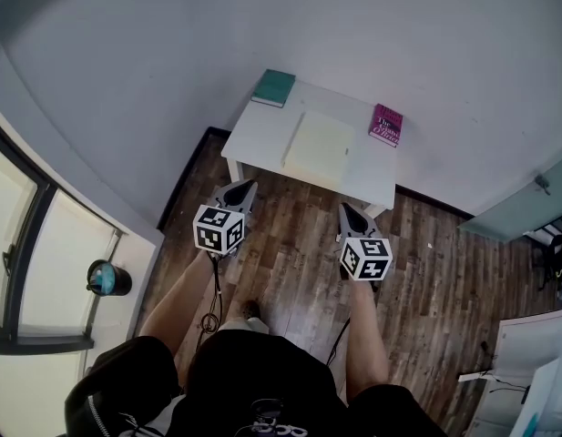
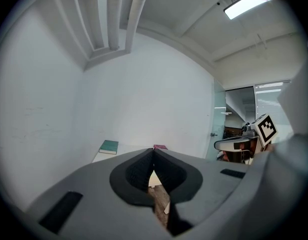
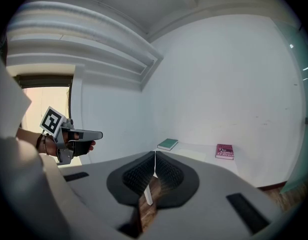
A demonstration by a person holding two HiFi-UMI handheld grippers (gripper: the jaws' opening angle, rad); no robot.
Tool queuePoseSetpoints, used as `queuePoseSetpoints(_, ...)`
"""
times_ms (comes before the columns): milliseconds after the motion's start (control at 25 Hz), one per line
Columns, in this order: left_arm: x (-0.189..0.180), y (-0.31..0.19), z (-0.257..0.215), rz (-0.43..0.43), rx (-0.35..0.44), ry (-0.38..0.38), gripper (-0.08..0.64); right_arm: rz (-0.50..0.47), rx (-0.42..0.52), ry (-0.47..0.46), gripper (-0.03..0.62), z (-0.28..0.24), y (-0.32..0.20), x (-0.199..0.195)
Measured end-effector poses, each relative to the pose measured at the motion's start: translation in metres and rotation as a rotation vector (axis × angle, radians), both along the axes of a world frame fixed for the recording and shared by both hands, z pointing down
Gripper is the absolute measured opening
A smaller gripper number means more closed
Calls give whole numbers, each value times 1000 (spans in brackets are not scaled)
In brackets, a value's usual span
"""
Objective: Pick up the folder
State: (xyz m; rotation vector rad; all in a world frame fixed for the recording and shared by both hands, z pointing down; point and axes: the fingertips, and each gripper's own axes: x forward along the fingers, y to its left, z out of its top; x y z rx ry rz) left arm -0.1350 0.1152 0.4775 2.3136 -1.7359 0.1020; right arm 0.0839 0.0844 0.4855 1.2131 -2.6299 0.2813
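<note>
A pale cream folder (image 1: 318, 147) lies flat in the middle of a small white table (image 1: 253, 135) against the wall. My left gripper (image 1: 243, 191) hovers over the wood floor just short of the table's near left corner, shut with nothing in it. My right gripper (image 1: 351, 214) hangs a little before the table's near edge, also shut and empty. In the left gripper view the jaws (image 2: 154, 151) meet at the tips, and the table shows beyond them. The right gripper view shows its jaws (image 3: 154, 154) closed too, with the folder (image 3: 203, 149) faint on the tabletop.
A teal book (image 1: 274, 87) lies at the table's far left corner and a magenta book (image 1: 386, 125) at its right end. A dark skirting runs along the wall. A window frame (image 1: 25, 244) and a small round object (image 1: 107, 279) are at my left; office furniture (image 1: 526, 371) stands at the right.
</note>
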Motion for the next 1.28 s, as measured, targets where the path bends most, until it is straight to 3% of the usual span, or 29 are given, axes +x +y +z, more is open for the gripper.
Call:
queuePoseSetpoints(600,-39,-8,7,32,-9,-27,21,52,-11,-10,25,13,-6,-26)
queuePoseSetpoints(1280,-64,-48,11,5,0,-7,21,19,-2,16,25,14,-51,-52)
